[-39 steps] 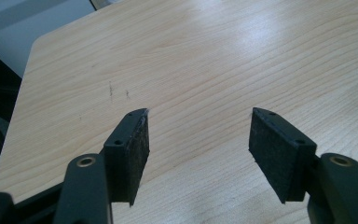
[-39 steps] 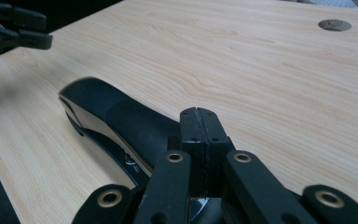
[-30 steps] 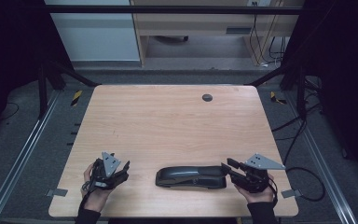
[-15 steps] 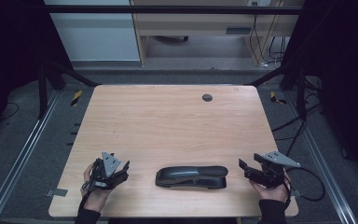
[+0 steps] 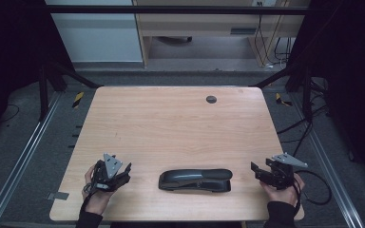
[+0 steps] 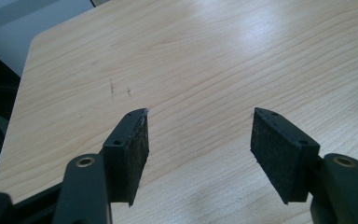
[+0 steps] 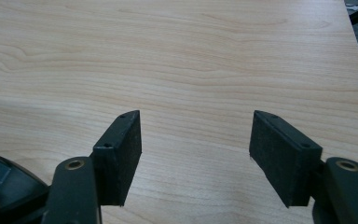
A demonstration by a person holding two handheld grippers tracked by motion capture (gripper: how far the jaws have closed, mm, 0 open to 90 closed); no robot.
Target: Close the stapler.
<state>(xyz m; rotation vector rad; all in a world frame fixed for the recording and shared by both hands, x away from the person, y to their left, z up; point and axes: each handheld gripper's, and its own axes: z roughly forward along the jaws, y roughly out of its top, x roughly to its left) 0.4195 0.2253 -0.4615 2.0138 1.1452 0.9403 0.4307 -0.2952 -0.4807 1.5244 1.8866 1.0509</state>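
A black stapler (image 5: 196, 180) lies flat near the front edge of the wooden table (image 5: 171, 118), its length running left to right. My right gripper (image 5: 255, 171) rests at the front right, a short gap away from the stapler's right end. Its jaws have just been opening and now stand open, with bare wood between them in the right gripper view (image 7: 196, 114). The stapler's rounded end (image 7: 4, 182) peeks in at that view's lower left. At the front left, my left gripper (image 5: 126, 170) is open over bare table (image 6: 200, 114), well apart from the stapler.
A dark round cable hole (image 5: 211, 99) sits near the table's far edge. Black frame posts (image 5: 45, 90) stand at both far corners. Cables (image 5: 313, 190) trail off the right side, and a wooden desk (image 5: 204, 28) stands beyond the table.
My right gripper has let go of the stapler's right end, opened its jaws and drawn back to the right. The stapler and the left gripper have stayed put.
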